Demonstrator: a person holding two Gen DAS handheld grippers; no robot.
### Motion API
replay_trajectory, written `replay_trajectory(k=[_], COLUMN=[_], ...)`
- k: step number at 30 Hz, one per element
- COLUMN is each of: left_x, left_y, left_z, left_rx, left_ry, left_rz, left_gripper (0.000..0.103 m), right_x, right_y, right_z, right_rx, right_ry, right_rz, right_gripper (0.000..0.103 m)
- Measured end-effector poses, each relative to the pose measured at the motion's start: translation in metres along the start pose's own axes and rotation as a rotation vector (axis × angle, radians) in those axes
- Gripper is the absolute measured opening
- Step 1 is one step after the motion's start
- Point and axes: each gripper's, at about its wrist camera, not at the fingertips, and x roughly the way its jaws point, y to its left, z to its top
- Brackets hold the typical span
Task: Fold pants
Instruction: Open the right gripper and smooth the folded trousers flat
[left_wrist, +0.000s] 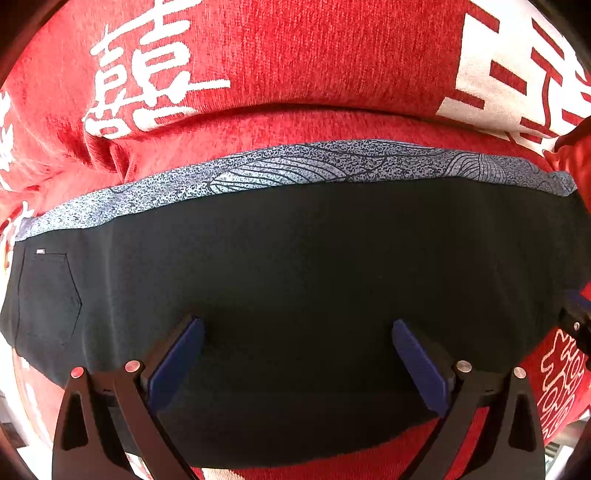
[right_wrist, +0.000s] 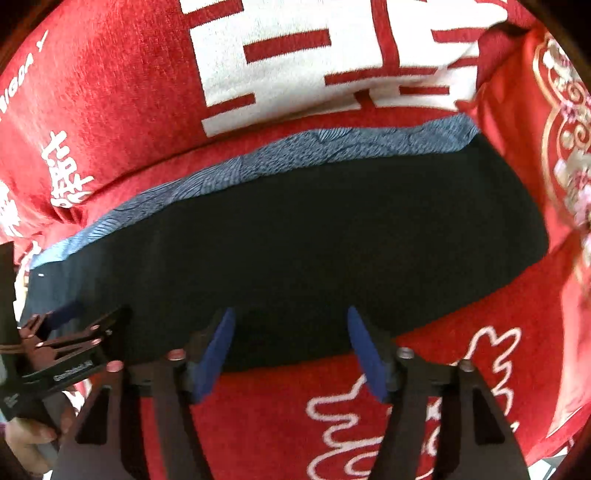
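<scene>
I have the black pants (left_wrist: 295, 280) lying flat across a red cover (left_wrist: 314, 66) printed with big white characters, folded lengthwise with a blue-grey patterned strip (left_wrist: 295, 166) showing along the far edge. A back pocket (left_wrist: 48, 295) with a tiny label sits at the left end in my left wrist view. My left gripper (left_wrist: 299, 325) hovers low over the near half of the pants, its blue pads (left_wrist: 177, 362) spread wide with nothing between them. My right gripper (right_wrist: 291, 314) is also released, fingers (right_wrist: 365, 354) apart over the near hem, where black cloth meets the red cover (right_wrist: 461, 314). In the right wrist view the left gripper (right_wrist: 61, 323) shows at the left edge, over the pants (right_wrist: 295, 240) (I can't tell from there whether it touches). A red cushion (right_wrist: 546, 147) with gold ornament lies just beside the pants' right end.
</scene>
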Motion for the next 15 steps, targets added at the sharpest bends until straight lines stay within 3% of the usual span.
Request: replay_trajectory(k=[6, 12, 15], left_x=[0.001, 0.000, -0.006], left_y=[0.000, 0.003, 0.012], left_z=[0.001, 0.002, 0.001], left_rx=[-0.002, 0.004, -0.006], left_ry=[0.003, 0.020, 0.037], left_rz=[-0.006, -0.023, -0.031], left_gripper=[0.102, 0.102, 0.102], right_x=[0.010, 0.017, 0.006], right_y=[-0.006, -0.010, -0.011], right_z=[0.001, -0.011, -0.017], right_rx=[0.021, 0.085, 0.106], right_ry=[0.029, 0.102, 0.090], right_rz=[0.043, 0.061, 0.057], right_gripper=[0.079, 0.080, 0.080])
